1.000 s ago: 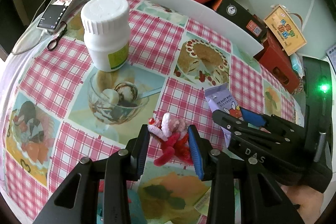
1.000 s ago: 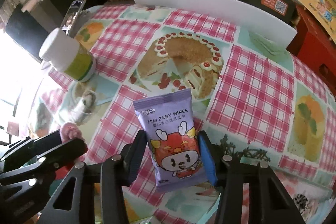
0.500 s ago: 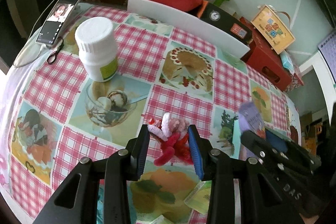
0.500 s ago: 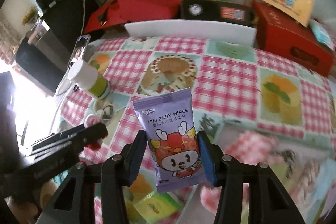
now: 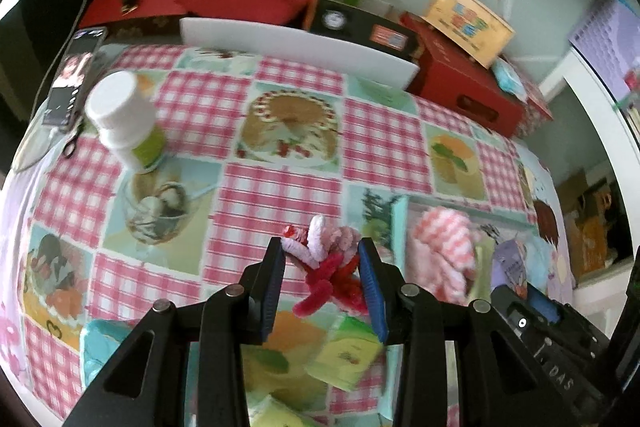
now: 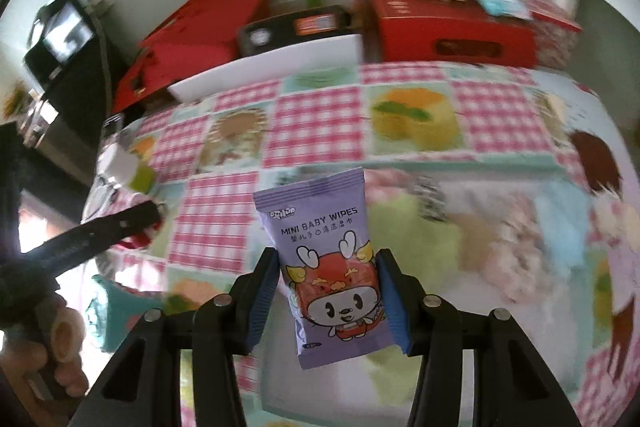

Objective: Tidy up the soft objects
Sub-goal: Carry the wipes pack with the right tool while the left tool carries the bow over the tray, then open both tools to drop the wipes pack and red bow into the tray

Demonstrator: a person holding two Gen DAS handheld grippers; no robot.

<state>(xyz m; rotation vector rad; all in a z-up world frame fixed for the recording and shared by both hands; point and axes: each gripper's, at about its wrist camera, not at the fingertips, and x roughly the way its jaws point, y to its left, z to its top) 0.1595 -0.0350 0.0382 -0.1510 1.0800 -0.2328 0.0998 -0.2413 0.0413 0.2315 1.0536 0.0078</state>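
My left gripper (image 5: 322,263) is shut on a fuzzy bundle of red, pink and white pipe cleaners (image 5: 326,263), held above the checked tablecloth (image 5: 276,195). My right gripper (image 6: 328,281) is shut on a purple pack of mini baby wipes (image 6: 324,259), upright between its blue pads. In the left wrist view the right gripper (image 5: 532,303) shows at the lower right with the purple pack (image 5: 510,265). A teal tray (image 5: 404,211) below holds a pink-and-white knitted item (image 5: 444,251). In the right wrist view blurred soft things (image 6: 516,247) lie in the tray.
A white bottle (image 5: 124,119) stands at the table's left, a phone (image 5: 74,75) beyond it. A white board (image 5: 296,47), red boxes (image 5: 460,95) and a dark box (image 5: 360,27) line the far edge. Green packets (image 5: 344,351) lie near me. A hand (image 6: 60,343) shows at lower left.
Both grippers rose and swung right over the table with their loads still held. The teal tray with soft items came into view below them. The right wrist rolled.
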